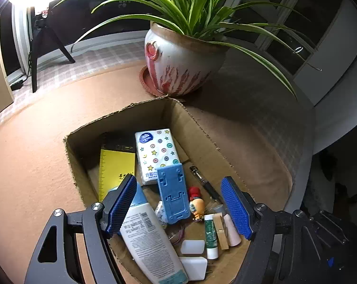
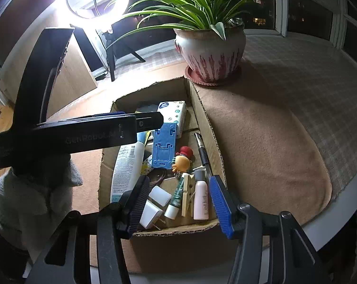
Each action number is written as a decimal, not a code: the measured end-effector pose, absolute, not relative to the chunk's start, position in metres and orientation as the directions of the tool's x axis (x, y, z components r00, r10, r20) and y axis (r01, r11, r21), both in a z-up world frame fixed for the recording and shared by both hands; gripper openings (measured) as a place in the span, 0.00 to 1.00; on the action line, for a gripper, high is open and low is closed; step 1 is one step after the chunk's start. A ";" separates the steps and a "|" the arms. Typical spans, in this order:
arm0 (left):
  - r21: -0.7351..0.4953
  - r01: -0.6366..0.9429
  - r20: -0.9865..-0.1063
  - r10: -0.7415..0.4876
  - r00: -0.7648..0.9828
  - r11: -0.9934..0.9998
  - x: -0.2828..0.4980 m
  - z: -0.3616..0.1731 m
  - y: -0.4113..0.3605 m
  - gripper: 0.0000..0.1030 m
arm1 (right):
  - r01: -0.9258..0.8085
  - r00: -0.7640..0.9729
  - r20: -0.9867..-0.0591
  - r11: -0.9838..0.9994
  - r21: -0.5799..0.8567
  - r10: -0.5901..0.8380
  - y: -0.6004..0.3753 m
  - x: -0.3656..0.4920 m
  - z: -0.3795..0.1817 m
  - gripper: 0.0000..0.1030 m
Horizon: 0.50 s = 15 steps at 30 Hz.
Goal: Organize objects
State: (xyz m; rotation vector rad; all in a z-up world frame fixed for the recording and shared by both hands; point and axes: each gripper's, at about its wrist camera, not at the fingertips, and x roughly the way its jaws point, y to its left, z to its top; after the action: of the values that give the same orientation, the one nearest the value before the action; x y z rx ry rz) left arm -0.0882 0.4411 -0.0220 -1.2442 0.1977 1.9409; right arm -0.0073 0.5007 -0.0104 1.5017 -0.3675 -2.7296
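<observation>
Left wrist view: the left gripper (image 1: 178, 209) hangs over the box (image 1: 121, 118) with its jaws wide and nothing between the pads. The bottle (image 1: 150, 239) lies just under its left pad (image 1: 121, 203).

In the right wrist view, the right gripper (image 2: 178, 201) stands partly open over the near end of the box, holding nothing. The charger (image 2: 150, 215), glue stick (image 2: 174, 201), clothespin (image 2: 186, 196) and pink tube (image 2: 200, 198) lie between its pads.

The contents sit in the box on the worktop (image 1: 36, 153), packed close and some overlapping: stand (image 1: 172, 194), tissues (image 1: 157, 153), notebook (image 1: 115, 168), pen (image 1: 203, 182), figurine (image 1: 196, 204).

Risks, as judged:
- A closing gripper could catch two neighbouring items at once, since they lie touching.
- The two grippers work close together over one box; they could collide.
- A sideways push could shift the light cardboard box toward the pot (image 1: 185, 61).
</observation>
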 end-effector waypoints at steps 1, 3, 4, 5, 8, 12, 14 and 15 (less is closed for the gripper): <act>-0.270 -0.695 -0.819 0.539 -0.198 -0.666 -0.088 -0.021 0.439 0.75 | -0.109 -0.542 -0.832 -0.972 0.207 -0.116 0.500 -0.007 -0.010 0.48; -0.268 -0.696 -0.819 0.538 -0.200 -0.666 -0.088 -0.020 0.436 0.75 | -0.111 -0.539 -0.834 -0.972 0.207 -0.116 0.500 -0.007 -0.010 0.48; -0.265 -0.695 -0.819 0.536 -0.203 -0.669 -0.088 -0.019 0.433 0.75 | -0.113 -0.538 -0.835 -0.971 0.209 -0.117 0.499 -0.007 -0.011 0.48; -0.263 -0.692 -0.820 0.534 -0.207 -0.672 -0.090 -0.018 0.431 0.75 | -0.113 -0.538 -0.835 -0.971 0.211 -0.119 0.499 -0.007 -0.011 0.48; -0.256 -0.683 -0.821 0.527 -0.219 -0.684 -0.090 -0.017 0.421 0.75 | -0.110 -0.539 -0.833 -0.971 0.213 -0.122 0.494 -0.007 -0.009 0.48; -0.240 -0.666 -0.822 0.513 -0.248 -0.707 -0.091 -0.013 0.401 0.75 | -0.103 -0.542 -0.831 -0.971 0.214 -0.126 0.486 -0.008 -0.007 0.48; -0.229 -0.657 -0.821 0.505 -0.267 -0.719 -0.090 -0.010 0.389 0.75 | -0.098 -0.542 -0.830 -0.971 0.216 -0.130 0.480 -0.009 -0.007 0.48; -0.225 -0.654 -0.820 0.503 -0.273 -0.722 -0.090 -0.009 0.384 0.75 | -0.095 -0.542 -0.830 -0.972 0.217 -0.132 0.477 -0.009 -0.007 0.48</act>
State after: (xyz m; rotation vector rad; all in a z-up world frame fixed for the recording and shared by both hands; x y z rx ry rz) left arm -0.0903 0.3842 -0.0088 -1.2352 0.2027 2.0424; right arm -0.0091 0.4770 -0.0067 1.4937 -0.3707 -2.7146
